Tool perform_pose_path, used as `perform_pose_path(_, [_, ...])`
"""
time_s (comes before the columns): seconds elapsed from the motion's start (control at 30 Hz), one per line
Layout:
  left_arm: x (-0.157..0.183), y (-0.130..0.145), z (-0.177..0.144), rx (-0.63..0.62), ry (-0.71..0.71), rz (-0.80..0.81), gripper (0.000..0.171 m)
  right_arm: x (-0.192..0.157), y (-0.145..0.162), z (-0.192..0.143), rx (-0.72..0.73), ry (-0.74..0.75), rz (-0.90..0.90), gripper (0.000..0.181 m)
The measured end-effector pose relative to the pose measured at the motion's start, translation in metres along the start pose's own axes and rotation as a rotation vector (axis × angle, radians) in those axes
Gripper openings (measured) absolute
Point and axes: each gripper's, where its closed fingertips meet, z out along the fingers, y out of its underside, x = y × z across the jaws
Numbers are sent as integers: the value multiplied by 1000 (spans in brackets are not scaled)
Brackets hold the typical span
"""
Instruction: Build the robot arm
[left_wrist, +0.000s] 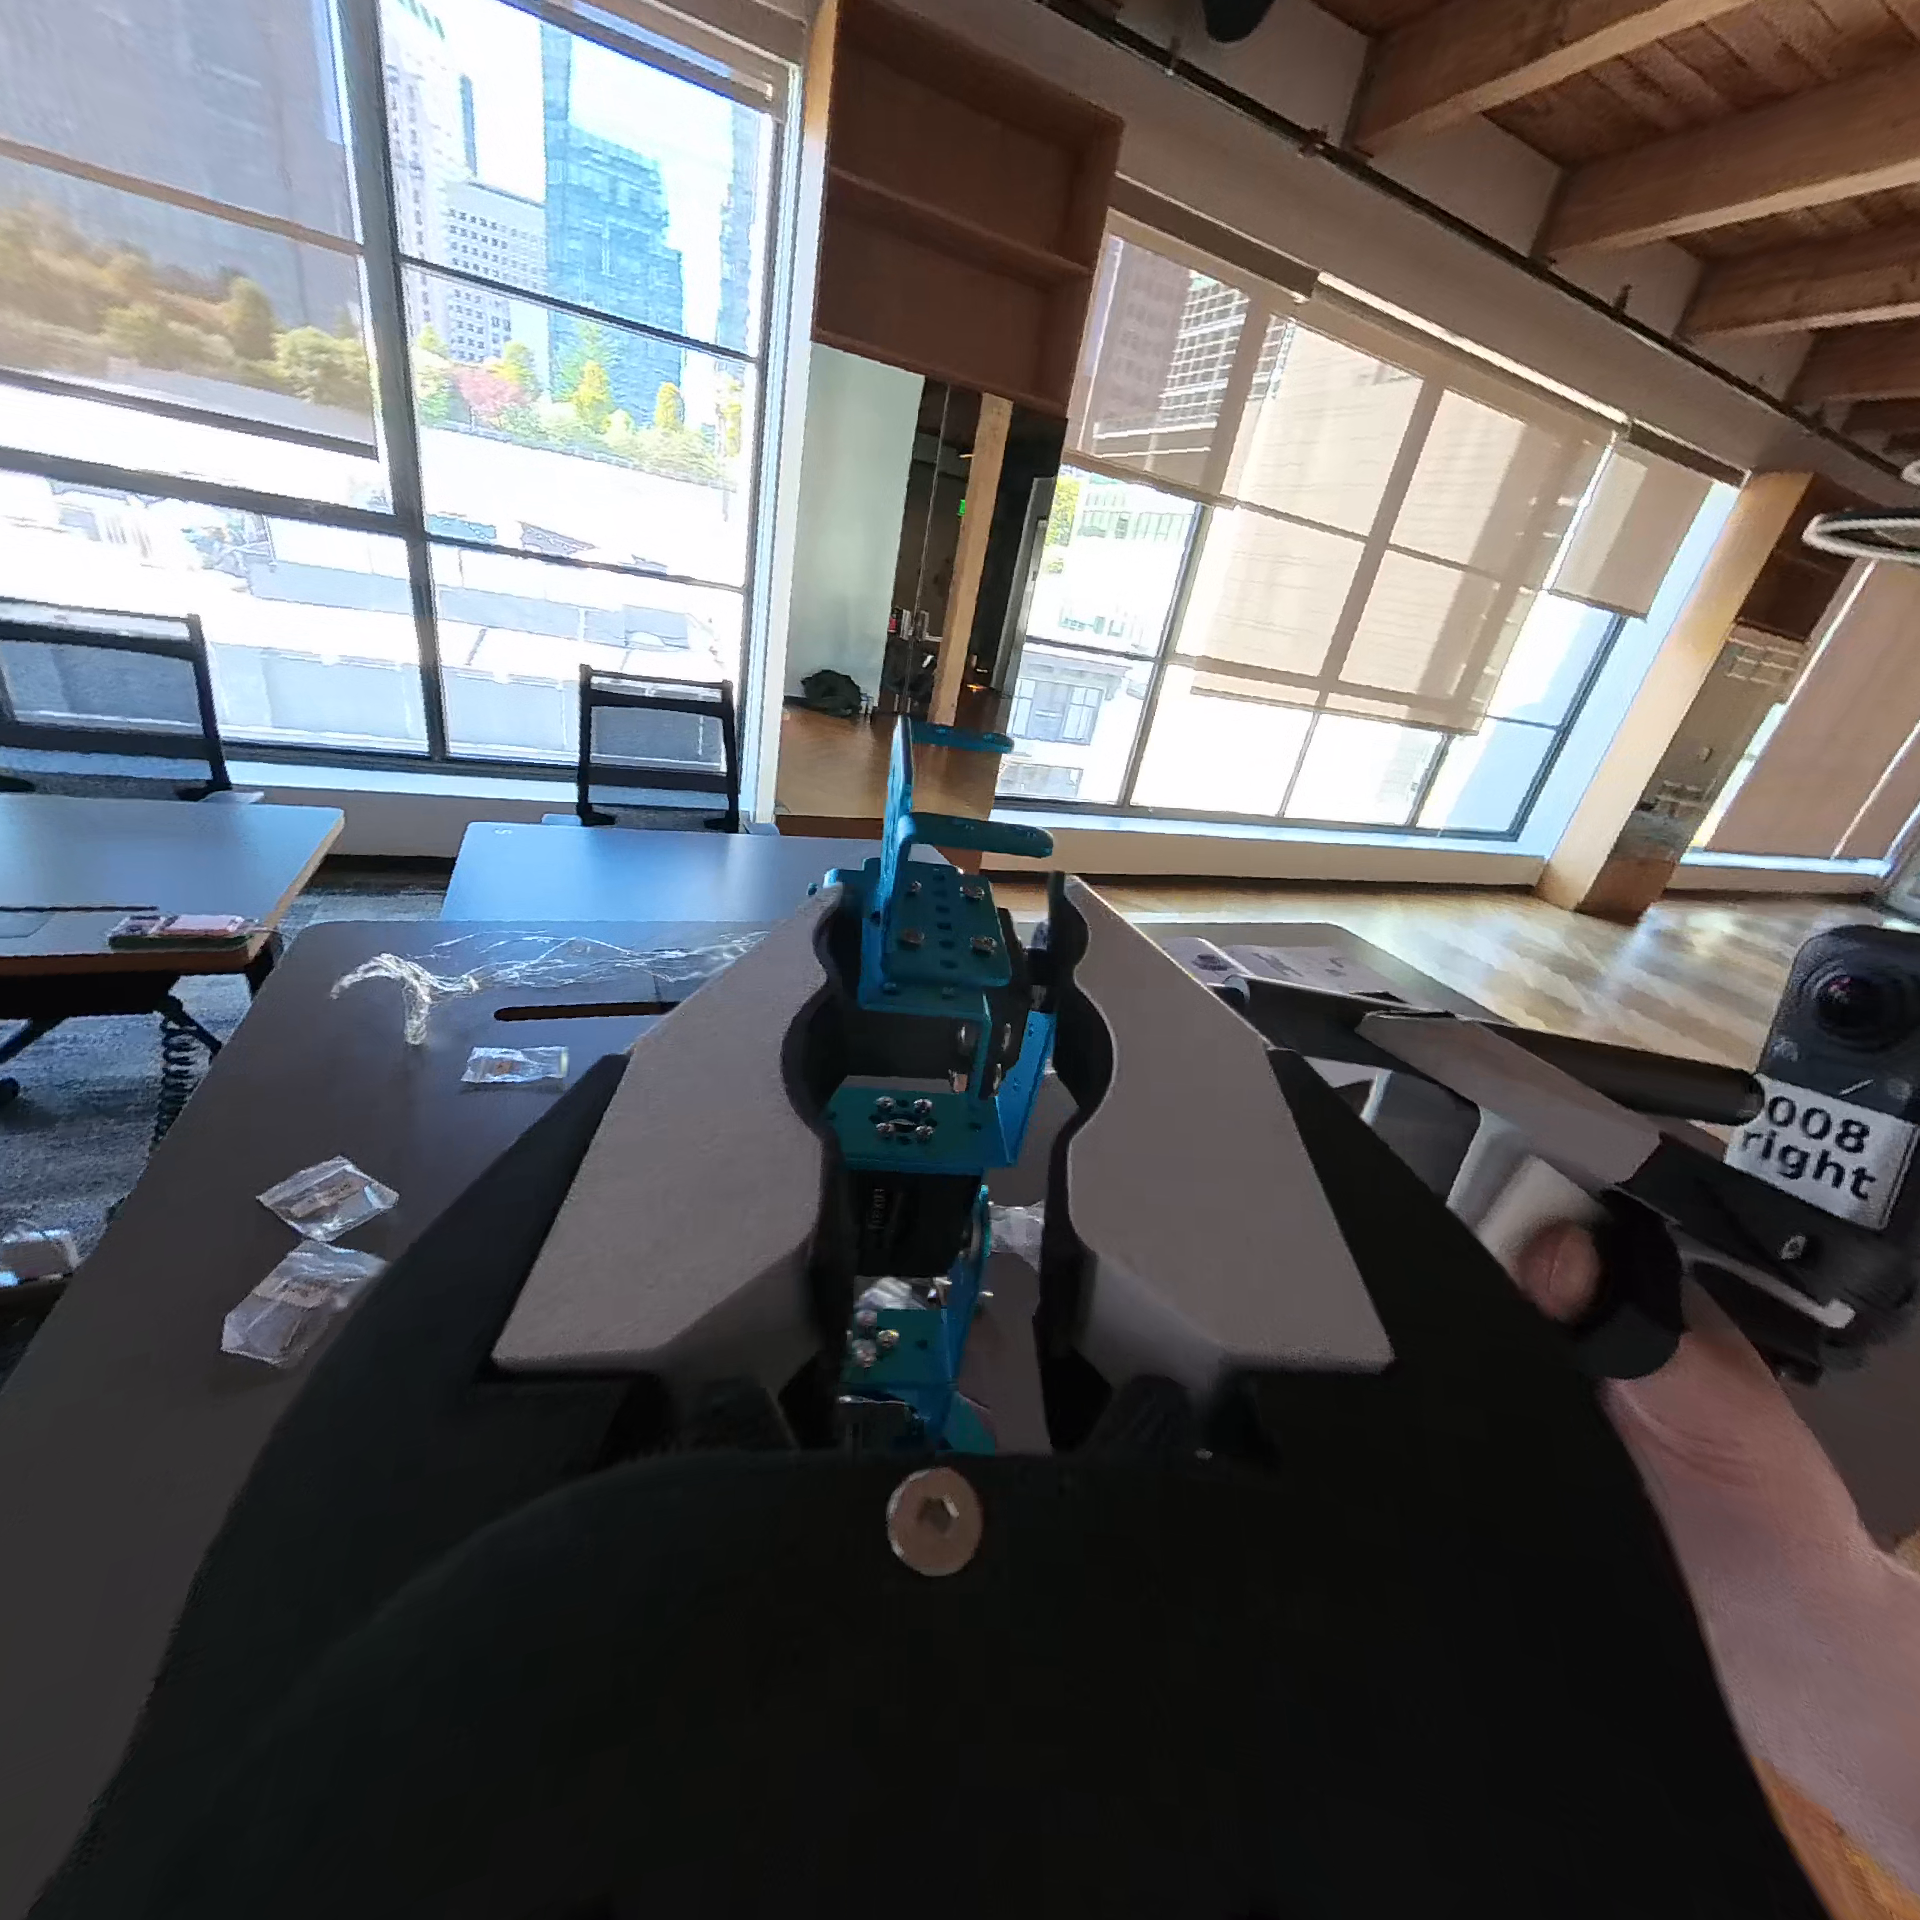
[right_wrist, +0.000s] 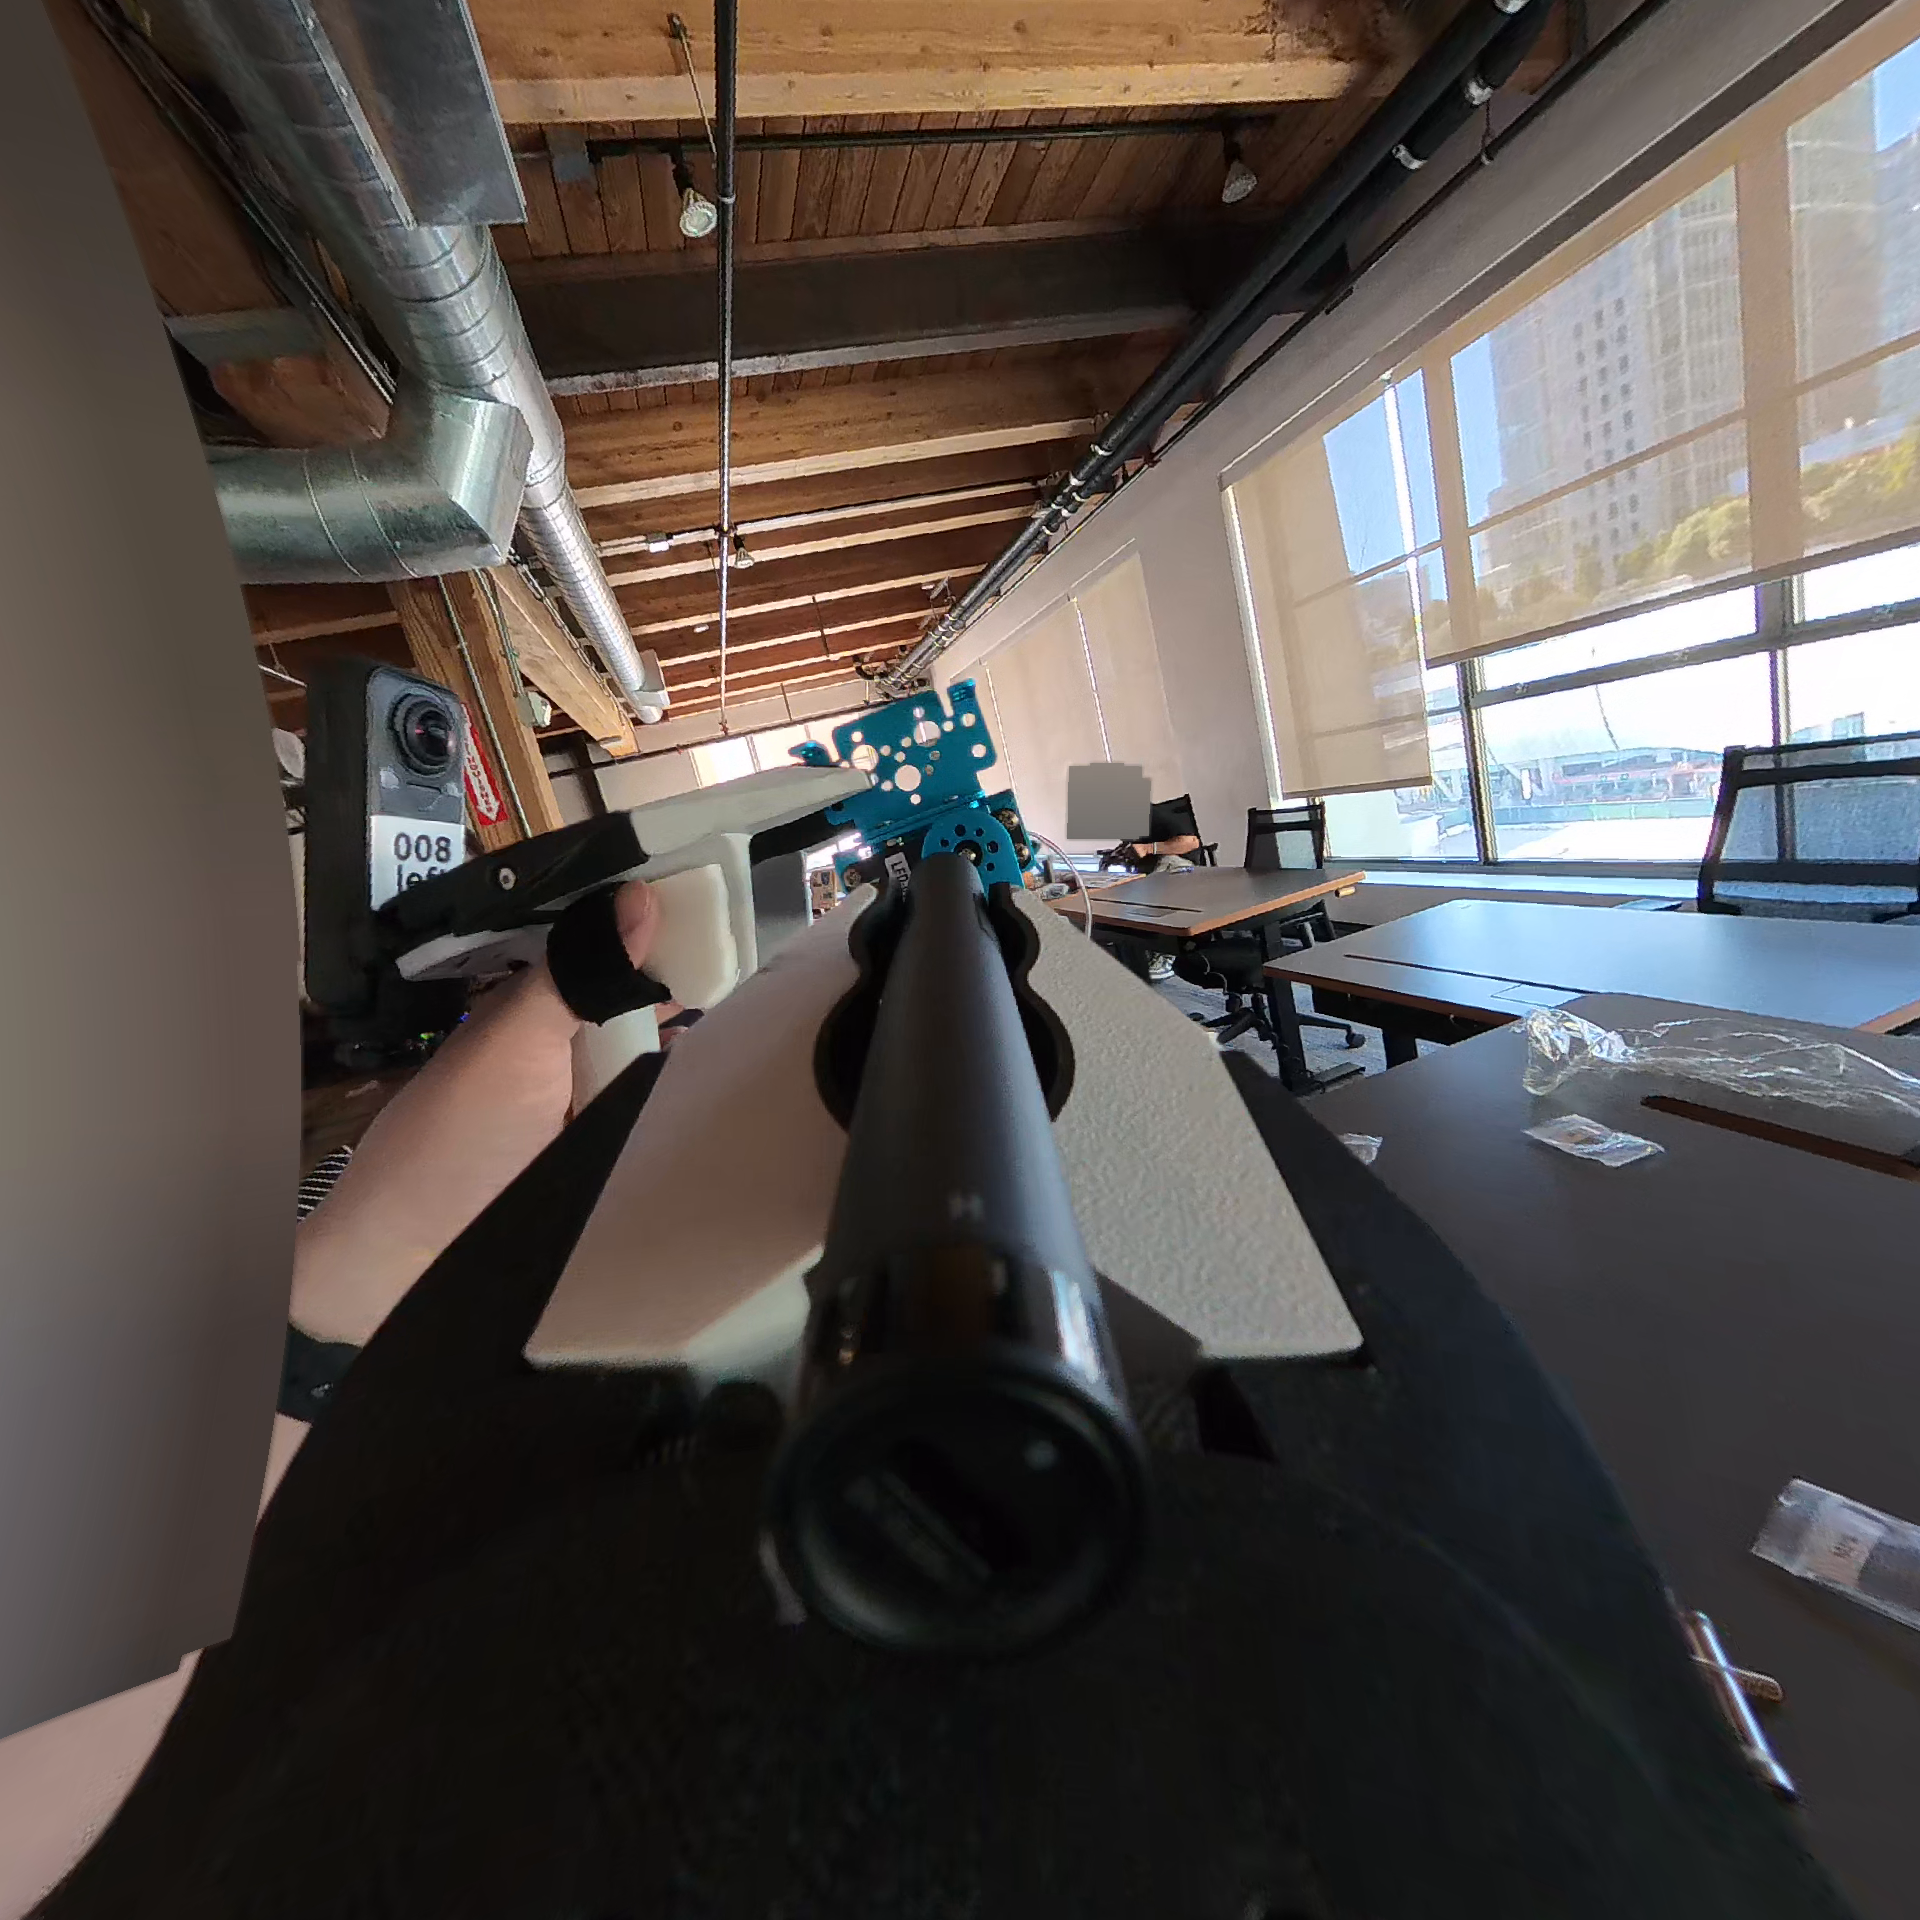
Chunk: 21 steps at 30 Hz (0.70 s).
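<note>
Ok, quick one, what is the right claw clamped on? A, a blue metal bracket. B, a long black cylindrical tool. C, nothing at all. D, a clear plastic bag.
B: in the right wrist view the right claw is shut on a long black cylindrical tool whose tip meets the blue bracket assembly that the left claw holds.

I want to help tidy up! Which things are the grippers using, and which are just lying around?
In use:
left gripper holding blue metal bracket assembly
right gripper holding black screwdriver

Lying about:
small plastic bags
crumpled clear wrap
dark table
</note>
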Motion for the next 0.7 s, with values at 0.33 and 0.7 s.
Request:
perform_pose_path(0.33, [47, 17, -50, 5, 50, -42, 18, 0, 3, -1, -14, 1, -22, 17])
perform_pose_path(0.7, [66, 51, -8, 73, 569, -733, 38, -2, 3, 0, -36, 13, -43, 17])
